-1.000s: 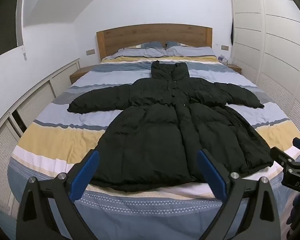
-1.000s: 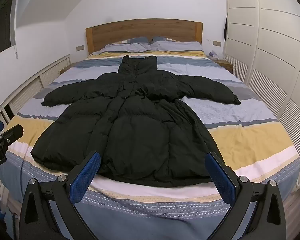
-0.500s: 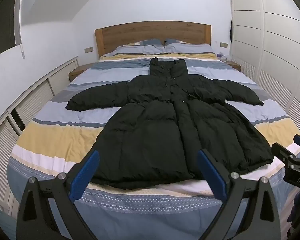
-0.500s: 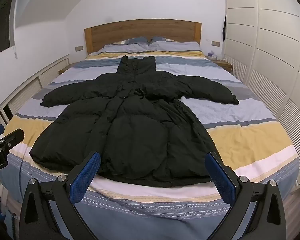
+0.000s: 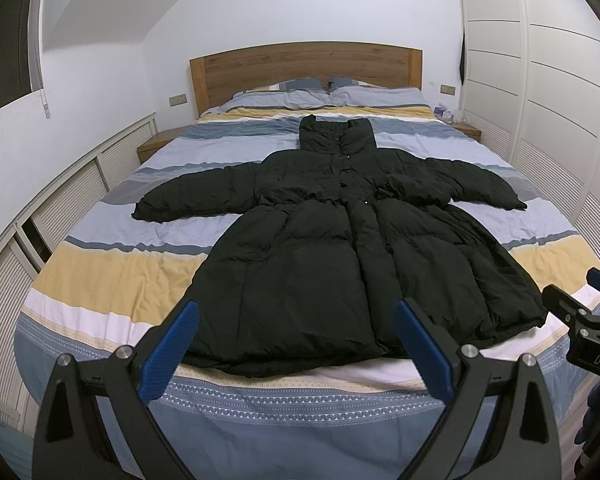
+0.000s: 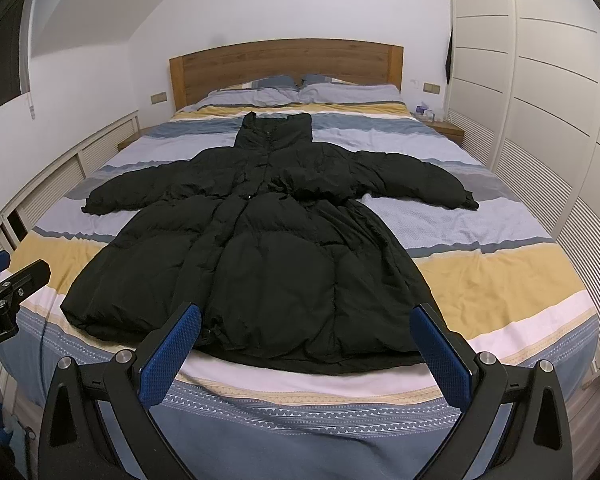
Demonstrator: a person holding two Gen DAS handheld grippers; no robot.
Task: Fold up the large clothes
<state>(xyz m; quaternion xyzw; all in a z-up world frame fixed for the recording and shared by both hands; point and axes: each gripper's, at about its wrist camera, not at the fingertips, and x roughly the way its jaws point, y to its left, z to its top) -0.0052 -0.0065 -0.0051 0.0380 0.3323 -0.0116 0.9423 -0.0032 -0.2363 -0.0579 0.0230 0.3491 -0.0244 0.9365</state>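
Note:
A long black puffer coat (image 5: 340,240) (image 6: 260,248) lies flat and face up on the striped bed (image 5: 112,280) (image 6: 500,276), sleeves spread to both sides, hood toward the headboard, hem near the foot edge. My left gripper (image 5: 296,344) stands open with nothing between its blue pads, held in front of the hem at the foot of the bed. My right gripper (image 6: 306,344) is open too and holds nothing, level with the hem. Each gripper shows at the edge of the other's view: the right gripper (image 5: 580,320) and the left gripper (image 6: 8,292).
A wooden headboard (image 5: 304,64) and pillows (image 5: 320,94) are at the far end. White wardrobe doors (image 5: 560,80) run along the right side. Slatted white panels (image 5: 64,200) line the left wall. A nightstand (image 5: 156,142) stands at the far left, another (image 6: 446,128) at the far right.
Both grippers have risen and tilted slightly, so the coat and bed sit a little lower and farther in view. The coat has not moved, and both grippers stay open.

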